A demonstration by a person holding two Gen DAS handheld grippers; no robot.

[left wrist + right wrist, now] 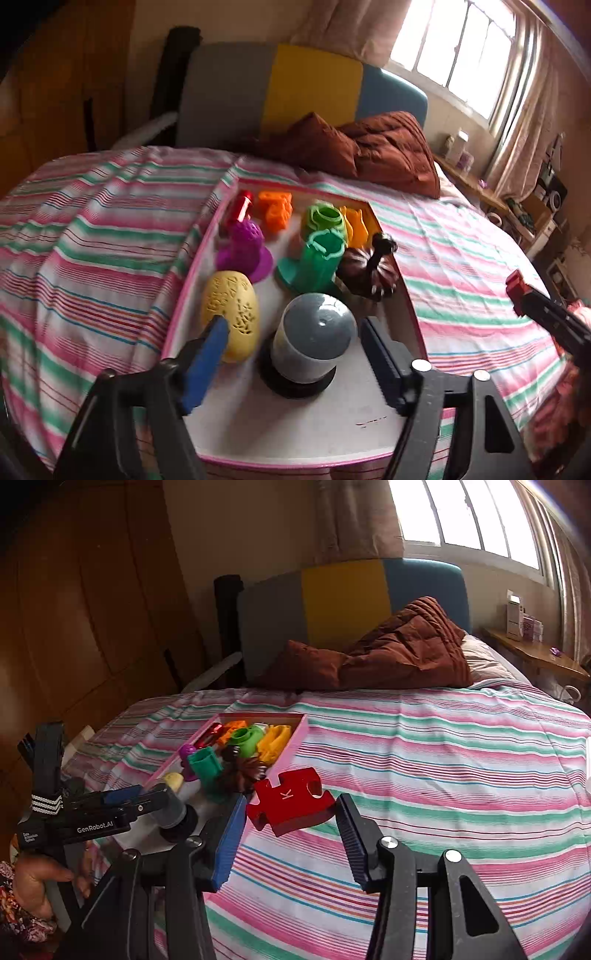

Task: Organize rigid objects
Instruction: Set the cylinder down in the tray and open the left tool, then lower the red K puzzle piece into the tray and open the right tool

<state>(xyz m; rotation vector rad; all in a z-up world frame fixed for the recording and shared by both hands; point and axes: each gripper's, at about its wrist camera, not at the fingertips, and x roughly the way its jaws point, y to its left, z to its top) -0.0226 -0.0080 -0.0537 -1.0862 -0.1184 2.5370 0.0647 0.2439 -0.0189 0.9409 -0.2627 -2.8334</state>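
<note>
1. The left gripper [295, 354] hangs over the near end of the pink box [192, 273] on the striped bedspread [92, 236]. Its fingers [207, 354] stand released on either side of a grey cup on a black base [310, 339], with clear gaps to the cup on both sides, so nothing is held.
2. The cup stands upright on the white floor of the box, just beside a yellow pierced egg [231, 314]. Further in sit a purple piece [245, 247], a green holder [319, 262], a dark pumpkin [369, 273], and red, orange and light green pieces at the far end.
3. The right gripper [291, 834] carries a red puzzle piece [291, 801] marked K. The piece sits pinched between the two fingers [231, 845], lifted off the bedspread and close to the box's right wall.
4. The puzzle piece looks like stiff, flat wood or plastic: light, hard, unlikely to bend or break. Its lacquered faces may be slippery, so I judge a hold across the straight side edges safer than one on the knobs, which could let it swivel.
5. The cup looks light and smooth-walled; it would be best taken low on its straight side, above the base.
6. The remaining free floor lies at the near end, around the cup, which seems the likely spot for the red piece.
</note>
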